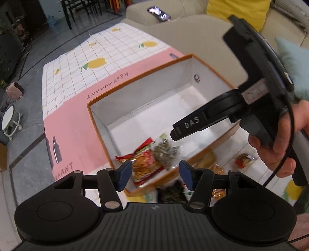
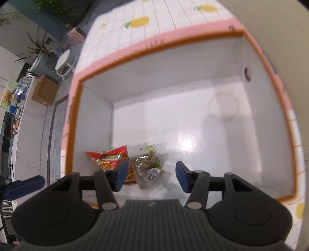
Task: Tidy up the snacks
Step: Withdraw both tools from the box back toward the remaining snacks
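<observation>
An orange-rimmed white box (image 1: 135, 77) (image 2: 166, 41) stands on the tablecloth. Inside its near corner lie a red snack packet (image 1: 146, 164) (image 2: 111, 157) and a clear packet of greenish snacks (image 1: 166, 154) (image 2: 147, 166). My left gripper (image 1: 155, 172) is open and empty above the box's near edge. My right gripper (image 2: 149, 174) is open and empty just above the two packets inside the box; it also shows in the left wrist view (image 1: 251, 92), held by a hand. Loose packets lie outside the box: a red one (image 1: 244, 159), an orange one (image 1: 217, 169) and a dark one (image 1: 171, 193).
A pink and white lemon-print tablecloth (image 1: 81, 77) covers the table. A beige sofa (image 1: 173, 25) with a phone (image 1: 158, 12) and a yellow cushion (image 1: 237, 9) stands behind. A cardboard carton (image 2: 44, 90) and a small round stool (image 2: 64, 59) stand on the floor.
</observation>
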Motion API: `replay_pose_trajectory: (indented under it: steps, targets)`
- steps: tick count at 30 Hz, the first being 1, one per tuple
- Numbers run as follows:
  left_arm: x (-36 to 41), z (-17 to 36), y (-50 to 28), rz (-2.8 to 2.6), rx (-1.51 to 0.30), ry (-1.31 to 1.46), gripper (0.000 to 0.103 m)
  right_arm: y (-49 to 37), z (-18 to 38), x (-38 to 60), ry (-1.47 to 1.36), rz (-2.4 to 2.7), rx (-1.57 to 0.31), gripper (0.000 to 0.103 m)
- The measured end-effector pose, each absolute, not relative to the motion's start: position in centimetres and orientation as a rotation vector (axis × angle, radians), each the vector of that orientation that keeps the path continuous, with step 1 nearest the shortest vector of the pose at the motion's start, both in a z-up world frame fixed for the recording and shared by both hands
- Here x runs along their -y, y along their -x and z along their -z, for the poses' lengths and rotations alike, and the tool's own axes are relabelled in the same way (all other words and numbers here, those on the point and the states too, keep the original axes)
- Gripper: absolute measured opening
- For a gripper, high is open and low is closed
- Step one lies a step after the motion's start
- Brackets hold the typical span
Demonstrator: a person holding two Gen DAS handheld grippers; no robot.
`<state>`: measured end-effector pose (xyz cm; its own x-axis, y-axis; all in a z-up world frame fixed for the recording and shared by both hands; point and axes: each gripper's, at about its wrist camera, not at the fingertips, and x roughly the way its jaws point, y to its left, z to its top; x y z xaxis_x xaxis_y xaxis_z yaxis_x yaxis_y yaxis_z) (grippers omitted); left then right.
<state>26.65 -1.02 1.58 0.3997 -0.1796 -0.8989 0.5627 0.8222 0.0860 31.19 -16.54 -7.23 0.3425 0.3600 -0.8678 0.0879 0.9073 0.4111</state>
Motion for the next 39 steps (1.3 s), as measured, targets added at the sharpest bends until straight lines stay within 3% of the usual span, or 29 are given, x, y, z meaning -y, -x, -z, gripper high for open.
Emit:
replay_pose_trajectory:
  steps: [7,15,25,35,39]
  targets:
    - [1.1,-4.4,-20.8,0.403,-0.877,-0.347,0.067,-23.9,2.0,18.5,-0.341,-0.216,-1.048,0.056]
    - [0.1,-4.2,-14.4,0.372,-0.839,-0.209,0.067,-14.3,-0.3,21.0,-0.291,-0.202,-0.899,0.059]
    - [-1.3,1.4,-8.4,0.397,-0.992,-0.231,0.076,-6.1,5.6,19.5,-0.355,-0.169,-0.987,0.064]
    - [-1.1,8.6,-7.8,0.406,-1.11,-0.394,0.077,-5.8,11.9,15.8,-0.242,-0.207,-1.151,0.067]
    - [-1.4,9.8,-7.7,0.477,-1.143,-0.399,0.083,-6.4,12.7,15.2,-0.228,-0.222,-1.173,0.067]
